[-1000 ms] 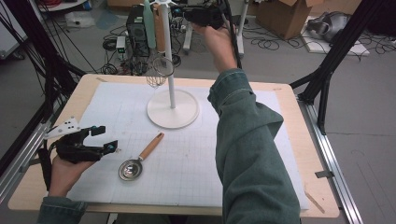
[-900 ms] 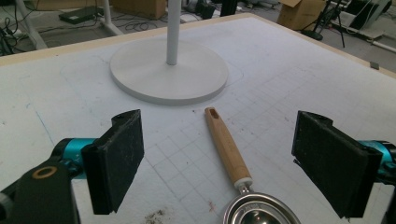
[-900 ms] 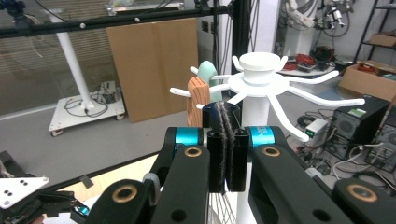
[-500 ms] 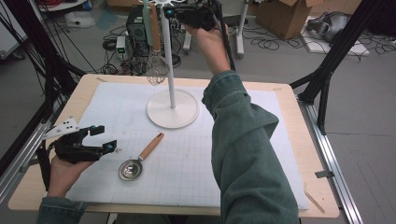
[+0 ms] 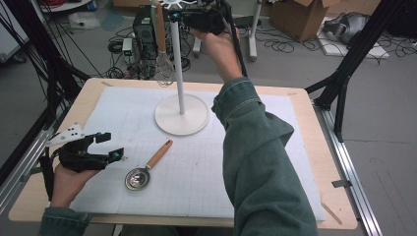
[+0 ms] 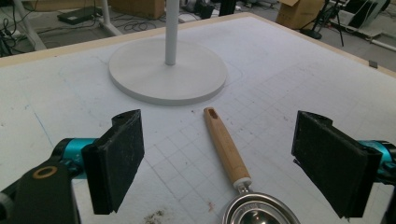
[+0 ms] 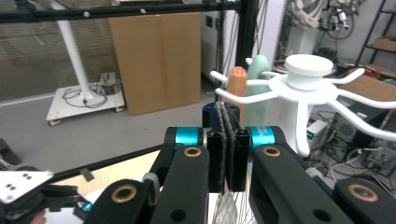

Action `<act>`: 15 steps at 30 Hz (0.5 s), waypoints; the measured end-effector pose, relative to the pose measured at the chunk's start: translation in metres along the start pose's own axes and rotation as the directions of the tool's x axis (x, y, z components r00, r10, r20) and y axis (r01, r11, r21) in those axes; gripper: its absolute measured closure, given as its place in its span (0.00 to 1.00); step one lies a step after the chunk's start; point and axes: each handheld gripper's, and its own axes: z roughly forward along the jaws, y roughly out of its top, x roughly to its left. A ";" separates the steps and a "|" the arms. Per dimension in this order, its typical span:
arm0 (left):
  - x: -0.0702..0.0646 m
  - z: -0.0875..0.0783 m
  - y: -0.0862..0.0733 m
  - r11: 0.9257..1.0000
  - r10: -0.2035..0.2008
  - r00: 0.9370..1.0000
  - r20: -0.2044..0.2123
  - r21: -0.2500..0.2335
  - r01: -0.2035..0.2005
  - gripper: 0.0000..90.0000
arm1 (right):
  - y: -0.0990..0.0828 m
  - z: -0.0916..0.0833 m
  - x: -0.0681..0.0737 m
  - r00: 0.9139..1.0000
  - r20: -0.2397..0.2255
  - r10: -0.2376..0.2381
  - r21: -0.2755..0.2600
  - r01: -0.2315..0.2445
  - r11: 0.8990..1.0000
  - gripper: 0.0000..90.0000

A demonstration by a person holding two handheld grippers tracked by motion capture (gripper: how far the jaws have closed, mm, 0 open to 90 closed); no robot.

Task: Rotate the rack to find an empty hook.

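Observation:
A white hook stand (image 5: 182,117) rises from the gridded mat. From one of its top arms hangs a wooden-handled whisk (image 5: 161,34). My right gripper (image 5: 175,17) is held high beside the stand's top (image 7: 304,74), jaws shut pad to pad (image 7: 226,116). The whisk's handle (image 7: 237,81) stands just beyond the tips, its wires below them. I cannot tell whether anything thin is pinched. My left gripper (image 5: 109,146) rests low at the table's left, open. A metal measuring spoon (image 5: 147,164) with a wooden handle (image 6: 226,147) lies flat on the mat ahead, between the open jaws (image 6: 217,163) but untouched.
A pale green utensil (image 7: 258,70) hangs behind the whisk. The white mat (image 5: 196,167) covers most of the wooden table (image 5: 317,147). Black frame posts (image 5: 344,64) stand around it, with cables and boxes on the floor beyond.
The right hand has drifted slightly left, toward the stand's top. The left hand and the spoon have stayed where they were.

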 end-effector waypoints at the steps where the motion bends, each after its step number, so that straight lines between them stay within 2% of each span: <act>1: 0.000 0.000 0.000 1.000 -0.001 1.000 -0.001 0.000 0.001 0.19 | -0.001 -0.002 0.000 1.000 0.000 0.000 0.000 0.000 1.000 0.96; 4: 0.000 0.001 -0.001 1.000 -0.001 1.000 0.003 0.001 0.001 0.19 | -0.007 -0.009 -0.001 1.000 -0.012 0.014 -0.008 -0.014 1.000 0.87; 6: 0.000 0.000 0.000 1.000 0.000 1.000 0.003 0.002 0.000 0.20 | -0.014 -0.014 -0.001 1.000 0.003 0.015 0.000 -0.015 1.000 0.82; 8: -0.001 0.001 0.000 1.000 0.001 1.000 0.002 0.003 -0.001 0.20 | -0.021 -0.017 -0.003 0.999 -0.001 0.040 0.001 -0.040 0.999 0.74; 10: -0.001 0.002 0.000 1.000 0.007 1.000 0.005 0.008 -0.007 0.20 | -0.029 -0.021 -0.005 0.998 0.000 0.060 0.006 -0.060 0.998 0.66; 15: -0.003 0.005 0.000 1.000 0.006 1.000 0.009 0.016 -0.006 0.22 | -0.052 -0.032 -0.008 0.996 0.005 0.084 0.024 -0.085 0.996 0.55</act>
